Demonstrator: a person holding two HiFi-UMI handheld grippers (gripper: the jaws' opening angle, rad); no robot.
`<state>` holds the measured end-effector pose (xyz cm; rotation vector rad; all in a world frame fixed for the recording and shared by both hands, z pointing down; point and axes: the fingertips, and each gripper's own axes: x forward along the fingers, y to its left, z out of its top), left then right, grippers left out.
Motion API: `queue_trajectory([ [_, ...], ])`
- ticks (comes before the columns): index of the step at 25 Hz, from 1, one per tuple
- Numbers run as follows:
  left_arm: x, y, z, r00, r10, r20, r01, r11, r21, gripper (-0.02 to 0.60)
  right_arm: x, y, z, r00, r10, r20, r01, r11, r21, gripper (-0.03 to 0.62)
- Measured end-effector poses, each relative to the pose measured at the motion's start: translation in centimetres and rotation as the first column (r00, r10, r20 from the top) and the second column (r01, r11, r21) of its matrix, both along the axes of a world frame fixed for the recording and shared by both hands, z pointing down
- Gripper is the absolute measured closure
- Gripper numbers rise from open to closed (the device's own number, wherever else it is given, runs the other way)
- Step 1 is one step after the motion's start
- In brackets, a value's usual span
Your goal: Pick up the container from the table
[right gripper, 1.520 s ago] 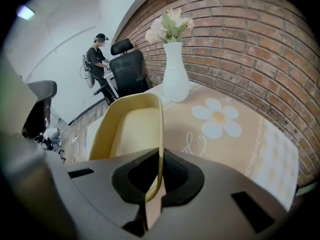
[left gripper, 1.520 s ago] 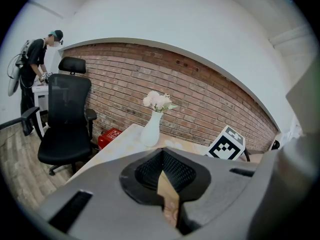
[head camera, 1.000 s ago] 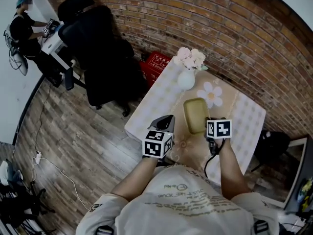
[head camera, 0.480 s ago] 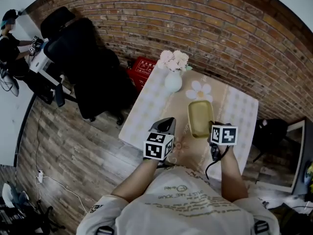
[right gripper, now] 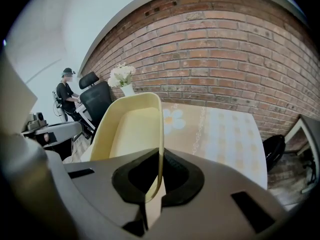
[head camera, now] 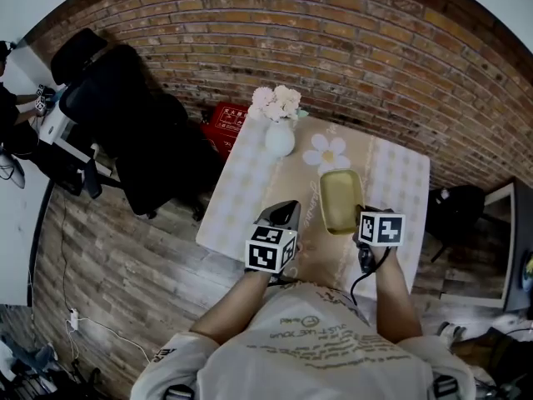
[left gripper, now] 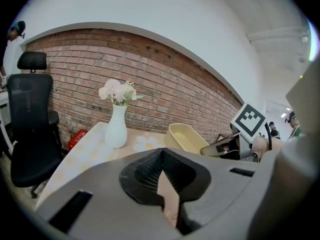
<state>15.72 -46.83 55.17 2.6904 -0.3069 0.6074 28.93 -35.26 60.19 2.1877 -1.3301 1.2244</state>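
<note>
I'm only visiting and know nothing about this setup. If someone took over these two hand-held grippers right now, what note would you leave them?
Right gripper: shut on the near rim of the yellow container, which looks tilted above the table.
Left gripper: shut, empty, off to the container's left.
Done: container gripped.
Left: lift it clear. I can't tell whether it is fully off the table. The vase stands at the far end.

Even bright indoor light; soft shadows; strong fisheye warp, dark corners.
</note>
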Motion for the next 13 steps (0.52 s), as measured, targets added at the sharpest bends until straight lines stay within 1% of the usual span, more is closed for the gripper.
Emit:
queue_trajectory([
  [3,0.11,0.38,0.17,1.0,0.013,0.003,-0.013,1.0,0.001,0.577,0.04,0.46,0.23,1.0,0.011,0.003,-0.011,1.0,0.001,0.591],
  [13,0.01,0.62,0.15,1.0,0.017,0.007,-0.017,1.0,0.004,0.577,-0.03,1.13,0.51,1.0,0.028,0.012,-0.028,1.0,0.002,0.591],
])
